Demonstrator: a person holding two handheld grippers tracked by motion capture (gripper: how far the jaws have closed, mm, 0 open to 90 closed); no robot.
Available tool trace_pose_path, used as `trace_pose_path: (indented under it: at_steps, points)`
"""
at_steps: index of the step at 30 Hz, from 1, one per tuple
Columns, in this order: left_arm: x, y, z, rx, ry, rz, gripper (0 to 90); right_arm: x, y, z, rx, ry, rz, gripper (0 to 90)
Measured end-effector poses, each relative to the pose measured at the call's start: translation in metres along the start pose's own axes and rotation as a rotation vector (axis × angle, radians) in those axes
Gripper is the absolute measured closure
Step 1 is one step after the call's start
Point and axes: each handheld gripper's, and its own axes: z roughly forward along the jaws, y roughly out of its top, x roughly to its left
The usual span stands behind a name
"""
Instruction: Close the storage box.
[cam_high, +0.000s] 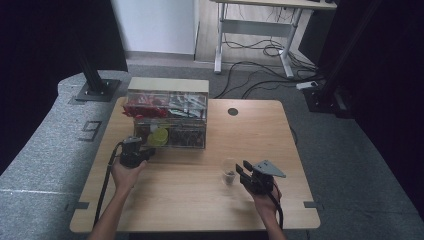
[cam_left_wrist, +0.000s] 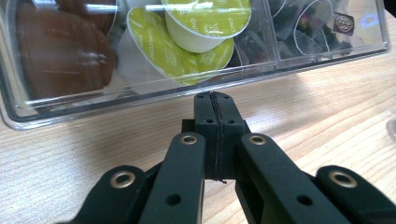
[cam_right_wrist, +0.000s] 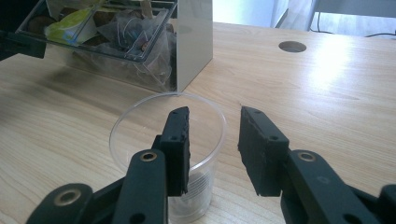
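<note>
Two grippers are working: the left gripper (cam_left_wrist: 215, 103), jaws pressed together and empty, is hovering at the clear organiser (cam_left_wrist: 140, 95) by the green pods (cam_left_wrist: 205, 21). The right gripper (cam_right_wrist: 214, 133) is straddling the cup (cam_right_wrist: 140, 121) rim, grip unclear. Next, probably opening for a pod.

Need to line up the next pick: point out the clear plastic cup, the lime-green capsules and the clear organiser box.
clear plastic cup (cam_right_wrist: 140, 112): right gripper view, far rim.
lime-green capsules (cam_left_wrist: 205, 16): left gripper view, top capsule's foil lid.
clear organiser box (cam_high: 167, 85): high view, its top panel.
</note>
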Motion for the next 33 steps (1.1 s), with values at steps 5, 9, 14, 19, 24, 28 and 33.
trace_pose_path:
  at_steps: [5, 9, 14, 19, 24, 28, 33]
  points:
    - [-0.004, 0.000, -0.002, -0.008, -0.005, 0.010, 89.8, 0.001, 0.000, 0.001, 0.001, 0.002, -0.005, 62.9]
    - [-0.011, -0.001, -0.006, -0.028, -0.018, 0.026, 88.9, 0.000, 0.000, 0.000, 0.000, 0.002, 0.001, 62.9]
    - [-0.021, -0.006, -0.011, -0.052, -0.031, 0.049, 84.5, -0.003, 0.000, -0.001, -0.001, 0.000, 0.007, 62.9]
    - [-0.035, -0.021, -0.013, -0.053, -0.071, 0.098, 71.2, -0.005, -0.001, -0.001, -0.006, 0.008, 0.006, 61.9]
    - [-0.044, -0.034, -0.017, -0.039, -0.088, 0.123, 58.1, -0.010, -0.004, -0.003, -0.014, 0.002, 0.007, 60.0]
    - [-0.046, -0.046, -0.023, -0.049, -0.096, 0.134, 52.2, -0.015, -0.007, -0.009, -0.035, 0.017, 0.012, 57.8]
    - [-0.047, -0.058, -0.030, -0.054, -0.093, 0.153, 47.4, -0.020, -0.012, -0.020, -0.058, 0.026, -0.003, 52.7]
